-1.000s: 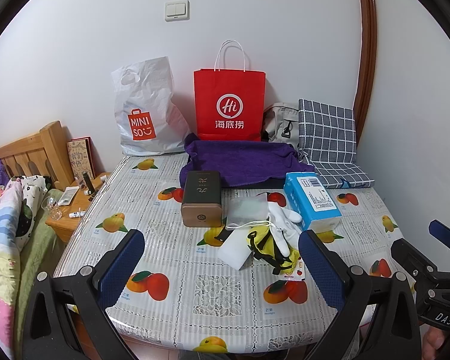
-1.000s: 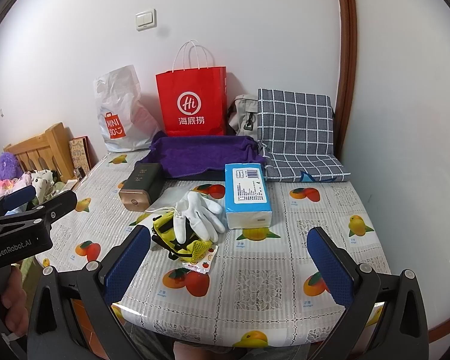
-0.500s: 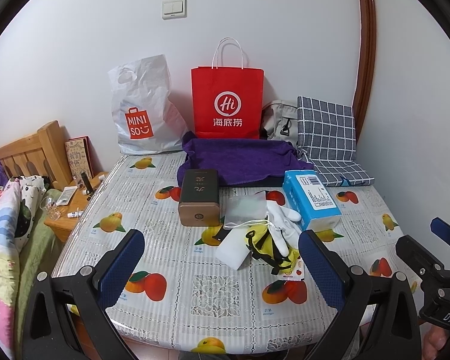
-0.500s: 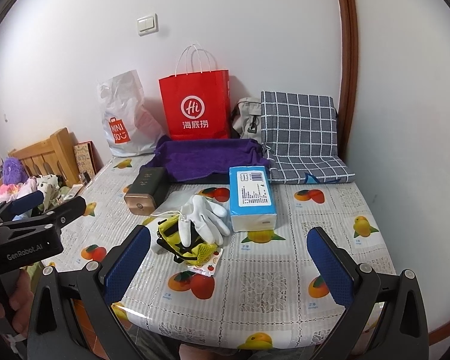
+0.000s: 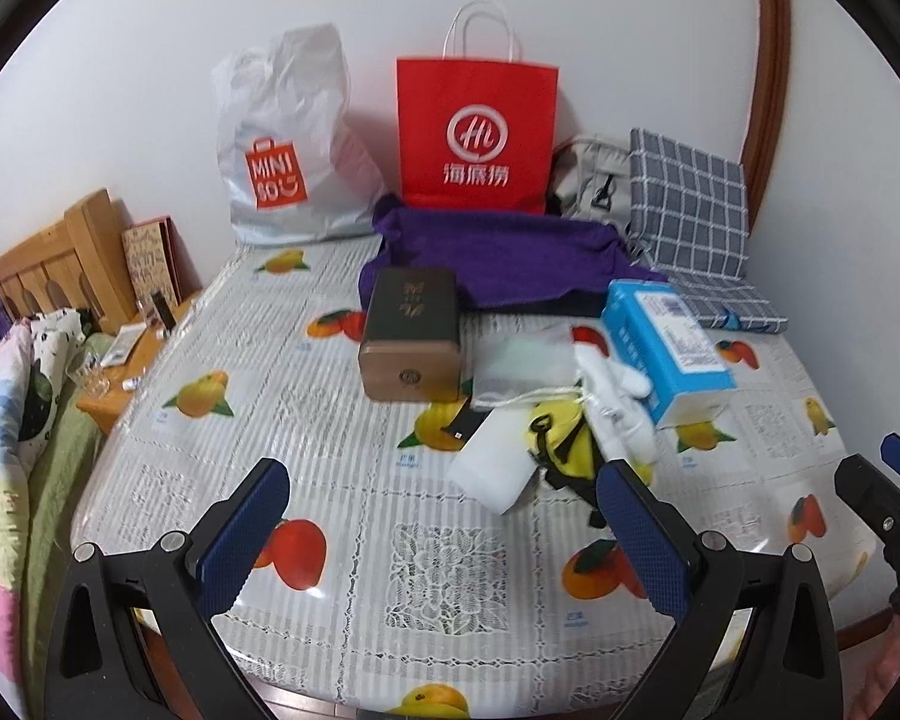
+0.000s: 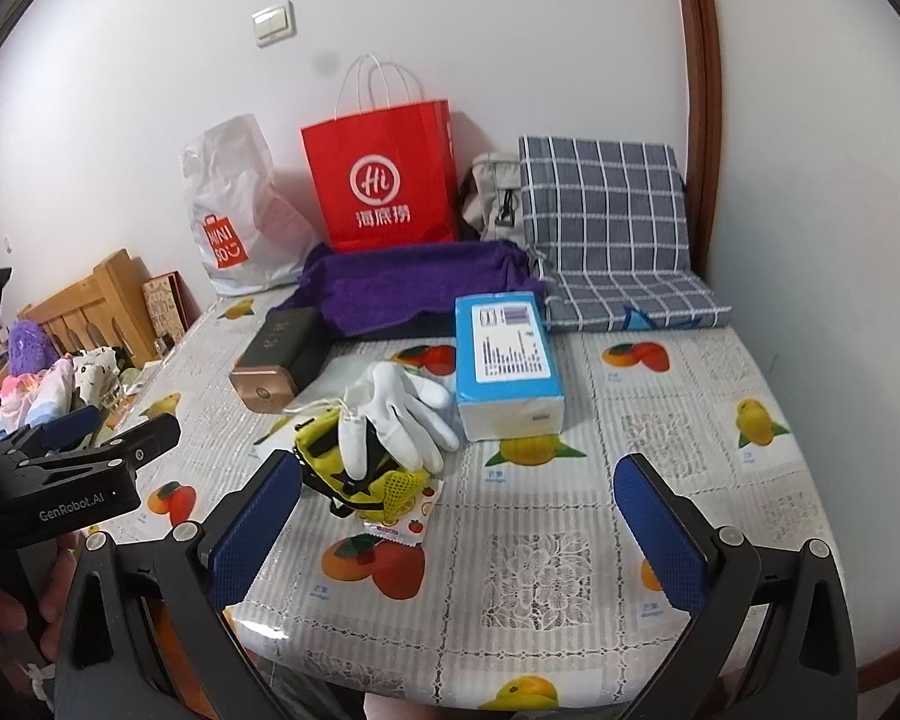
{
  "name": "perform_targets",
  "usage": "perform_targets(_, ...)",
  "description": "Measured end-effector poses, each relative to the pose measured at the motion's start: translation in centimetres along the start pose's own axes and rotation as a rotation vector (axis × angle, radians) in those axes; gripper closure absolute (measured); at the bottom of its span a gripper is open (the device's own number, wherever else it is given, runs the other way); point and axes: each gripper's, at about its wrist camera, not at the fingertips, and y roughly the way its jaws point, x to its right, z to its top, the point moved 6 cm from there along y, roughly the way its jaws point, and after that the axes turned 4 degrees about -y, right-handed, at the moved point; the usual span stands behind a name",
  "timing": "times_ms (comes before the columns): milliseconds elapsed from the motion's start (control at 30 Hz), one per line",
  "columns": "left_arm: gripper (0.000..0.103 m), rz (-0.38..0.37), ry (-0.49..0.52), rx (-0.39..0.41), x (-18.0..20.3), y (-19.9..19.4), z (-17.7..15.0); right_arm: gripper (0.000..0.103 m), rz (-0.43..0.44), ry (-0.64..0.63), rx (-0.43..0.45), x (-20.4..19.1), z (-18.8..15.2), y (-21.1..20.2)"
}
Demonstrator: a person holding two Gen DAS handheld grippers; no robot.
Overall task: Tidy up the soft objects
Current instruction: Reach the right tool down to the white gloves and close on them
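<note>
Both our grippers, left (image 5: 444, 528) and right (image 6: 456, 525), hover at the surface's (image 6: 570, 588) near edge, fingers wide apart, empty. Risk: the gloves (image 6: 402, 414) overlap the yellow pouch (image 6: 354, 468), so one grasp may drag both.

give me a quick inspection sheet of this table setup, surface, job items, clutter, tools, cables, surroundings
Surface: table under a fruit-print cover, glossy plastic on top.
Job's things: white gloves lying on a yellow mesh pouch; drawstring bag beside them; purple cloth and checked cushion at the back.
Clutter: brown box, blue tissue pack, red paper bag, white plastic bag, grey bag.
Tools: left tool open, empty, at the near edge; right tool open, empty, likewise.
Cables: nothing seen.
Surroundings: white wall with a light switch; wooden headboard and bedding to the left.
</note>
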Motion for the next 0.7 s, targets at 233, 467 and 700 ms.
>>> perform_targets(233, 0.0, 0.011, -0.039, -0.05, -1.3, 3.7, -1.0, 0.01, 0.023, 0.005, -0.073, 0.1, -1.7, 4.4)
perform_targets(467, 0.001, 0.005, -0.075, -0.112, -2.5, 7.2, -2.0, 0.019, 0.052, -0.029, -0.14, -1.4, -2.9, 8.5)
perform_targets(700, 0.001, -0.006, -0.089, -0.131, -3.8, 8.9, -1.9, 0.019, 0.097, -0.016, -0.145, -2.4, -1.2, 11.6)
